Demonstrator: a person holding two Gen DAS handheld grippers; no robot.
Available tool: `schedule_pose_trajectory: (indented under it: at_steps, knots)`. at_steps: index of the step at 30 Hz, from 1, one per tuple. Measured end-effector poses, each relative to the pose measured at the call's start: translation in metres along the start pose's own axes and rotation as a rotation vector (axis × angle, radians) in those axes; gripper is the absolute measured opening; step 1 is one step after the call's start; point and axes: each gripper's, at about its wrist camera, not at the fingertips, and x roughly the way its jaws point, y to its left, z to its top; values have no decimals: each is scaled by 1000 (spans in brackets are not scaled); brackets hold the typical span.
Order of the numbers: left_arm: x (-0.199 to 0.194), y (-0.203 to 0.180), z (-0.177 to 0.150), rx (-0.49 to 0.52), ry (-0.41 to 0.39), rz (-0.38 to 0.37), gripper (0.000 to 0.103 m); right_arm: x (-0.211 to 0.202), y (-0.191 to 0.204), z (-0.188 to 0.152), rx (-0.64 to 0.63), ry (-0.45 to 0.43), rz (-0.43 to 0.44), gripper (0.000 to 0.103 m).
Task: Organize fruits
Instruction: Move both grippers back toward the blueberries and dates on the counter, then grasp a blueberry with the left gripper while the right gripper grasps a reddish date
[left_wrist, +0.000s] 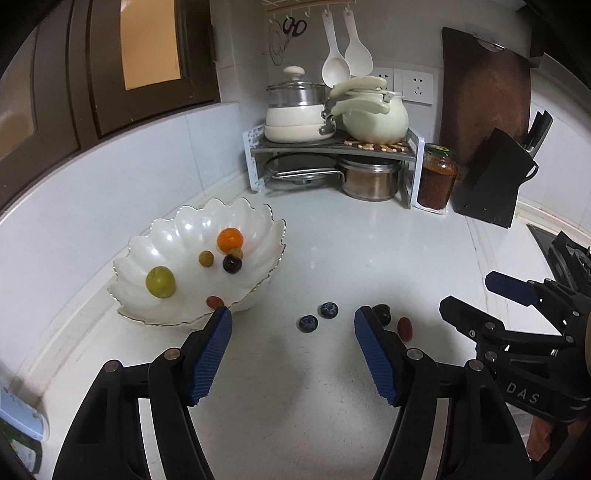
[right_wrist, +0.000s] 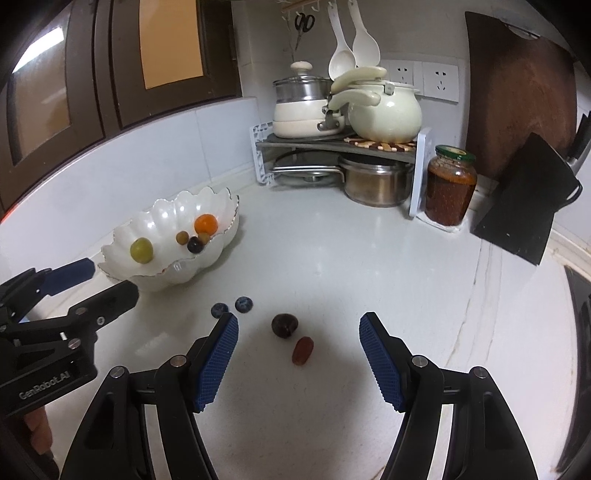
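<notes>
A white scalloped bowl (left_wrist: 258, 229) (right_wrist: 221, 206) sits on the counter at the left. It holds an orange fruit (left_wrist: 229, 239), a green fruit (left_wrist: 160, 281), a small tan fruit (left_wrist: 206, 258), a dark cherry (left_wrist: 232, 263) and a red fruit (left_wrist: 214, 302). Two blueberries (left_wrist: 318, 316) (right_wrist: 232, 307), a dark cherry (right_wrist: 283, 325) and a red grape (right_wrist: 303, 350) lie loose on the counter. My left gripper (left_wrist: 293, 319) is open and empty, with the blueberries just beyond its fingertips. My right gripper (right_wrist: 298, 323) is open and empty, with the cherry and grape between its fingertips.
A corner rack (left_wrist: 332, 147) with pots stands at the back. A jar of red sauce (left_wrist: 437, 177), a black knife block (left_wrist: 495, 177) and a brown cutting board (left_wrist: 484, 92) stand at the back right. A stove edge (right_wrist: 580, 314) is at the far right.
</notes>
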Motion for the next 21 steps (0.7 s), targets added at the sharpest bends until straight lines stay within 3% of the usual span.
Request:
schedule_pose_trajectory:
  at_steps: [12, 21]
  knots:
    - [40, -3, -8, 45, 36, -40, 62, 27, 4, -14, 20, 26, -30, 68]
    - [76, -3, -15, 55, 84, -55, 58, 56, 1, -23, 56, 74, -39, 57]
